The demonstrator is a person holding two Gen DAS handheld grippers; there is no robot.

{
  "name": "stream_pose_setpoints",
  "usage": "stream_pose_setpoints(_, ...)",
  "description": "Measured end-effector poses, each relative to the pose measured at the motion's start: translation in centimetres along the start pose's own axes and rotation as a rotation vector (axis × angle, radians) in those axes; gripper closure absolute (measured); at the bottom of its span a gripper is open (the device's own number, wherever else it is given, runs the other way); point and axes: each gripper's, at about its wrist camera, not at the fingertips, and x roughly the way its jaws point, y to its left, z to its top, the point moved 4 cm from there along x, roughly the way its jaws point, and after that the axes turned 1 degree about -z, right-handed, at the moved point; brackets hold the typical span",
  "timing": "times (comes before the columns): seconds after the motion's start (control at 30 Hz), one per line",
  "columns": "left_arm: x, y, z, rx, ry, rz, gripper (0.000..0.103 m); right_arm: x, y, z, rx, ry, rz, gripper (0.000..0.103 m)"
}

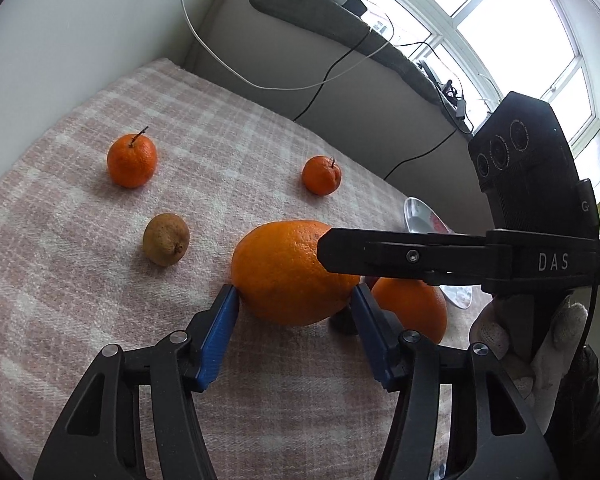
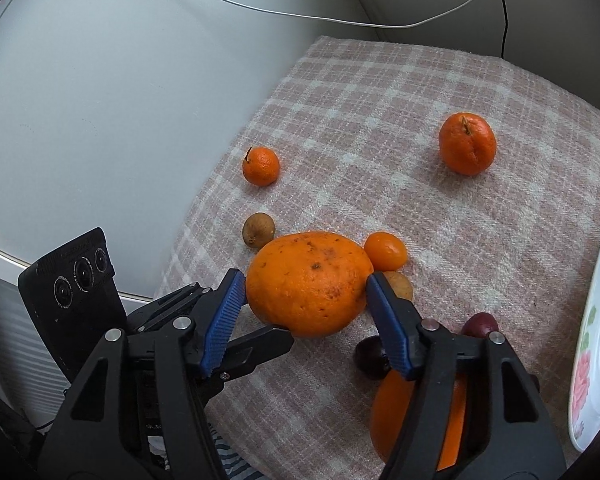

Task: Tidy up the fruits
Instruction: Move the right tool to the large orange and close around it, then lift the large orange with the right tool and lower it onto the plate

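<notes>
A big orange (image 1: 294,272) sits between the blue pads of my left gripper (image 1: 296,296), which touch its sides. In the right wrist view the same big orange (image 2: 308,282) sits between the pads of my right gripper (image 2: 306,284). Both grippers close on it from opposite sides. Two mandarins (image 1: 132,160) (image 1: 321,175) and a brown small fruit (image 1: 166,239) lie on the checked cloth (image 1: 80,260). A second orange (image 1: 412,308) lies behind my right gripper's finger.
A white flowered plate (image 2: 598,340) stands at the right edge. A kumquat (image 2: 386,251), a tan fruit (image 2: 400,285) and two dark plums (image 2: 370,356) lie near the big orange. A grey wall and cables run behind the table.
</notes>
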Motion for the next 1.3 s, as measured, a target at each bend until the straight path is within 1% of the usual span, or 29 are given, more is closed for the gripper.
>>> stream_pose_setpoints(0.07, 0.1, 0.0, -0.1, 0.014, 0.008, 0.004, 0.045, 0.4, 0.0, 0.1, -0.009, 0.012, -0.014, 0.036)
stream_pose_setpoints(0.17, 0.3, 0.2, 0.0, 0.007, 0.012, -0.002, 0.045, 0.6, 0.0, 0.1, -0.019, 0.018, -0.018, 0.036)
stream_pose_setpoints(0.3, 0.7, 0.5, -0.1, -0.008, 0.039, -0.004, 0.040, 0.8, -0.2, 0.2, -0.006, 0.039, -0.006, 0.034)
stream_pose_setpoints(0.47, 1.2, 0.5, -0.2, -0.004, 0.039, -0.029, 0.040, 1.0, -0.1, 0.2, 0.000, 0.040, 0.002, 0.033)
stream_pose_setpoints(0.67, 1.1, 0.0, -0.1, 0.016, 0.022, -0.011, 0.041, 1.1, 0.0, 0.2, 0.008, 0.035, 0.009, 0.033)
stream_pose_setpoints(0.97, 0.0, -1.2, 0.1, 0.048, 0.004, 0.002, 0.041, -0.4, 0.4, -0.1, 0.010, 0.009, 0.029, 0.033)
stream_pose_setpoints(1.3, -0.7, -4.9, 0.8, 0.115, -0.019, -0.004, 0.041, -4.5, 0.0, -0.7, 0.018, -0.062, 0.041, 0.033)
